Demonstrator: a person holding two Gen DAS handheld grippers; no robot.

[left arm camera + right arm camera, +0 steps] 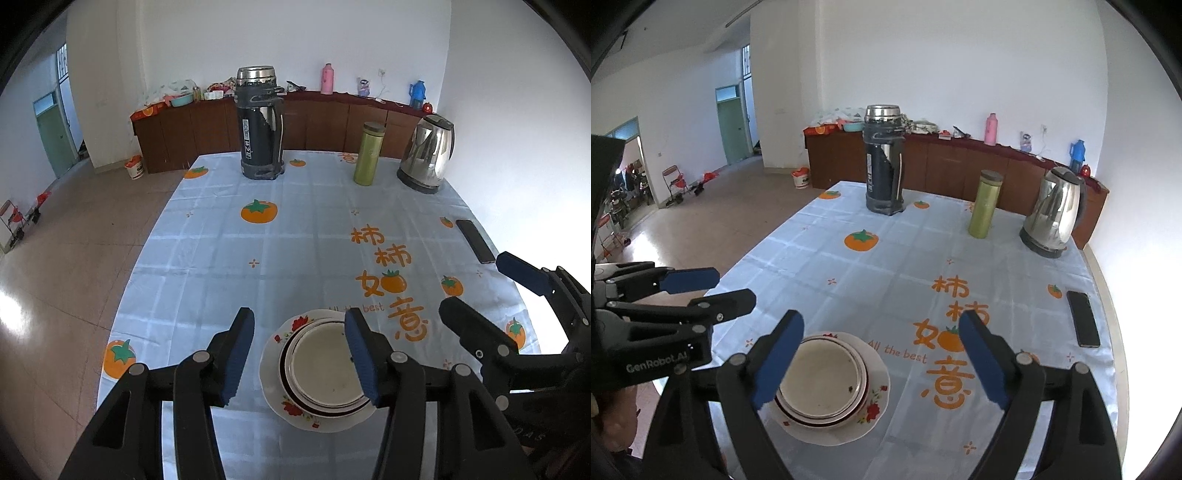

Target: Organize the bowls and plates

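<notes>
A white round bowl point(325, 369) is nested on a floral-rimmed white plate point(271, 373) near the pale blue persimmon-print tablecloth's point(295, 240) front edge. Above it, the left gripper point(301, 356) and right gripper point(882, 360) are held released, nothing grasped.

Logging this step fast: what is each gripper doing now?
Left gripper: open, holding nothing.
Right gripper: open, holding nothing.
</notes>
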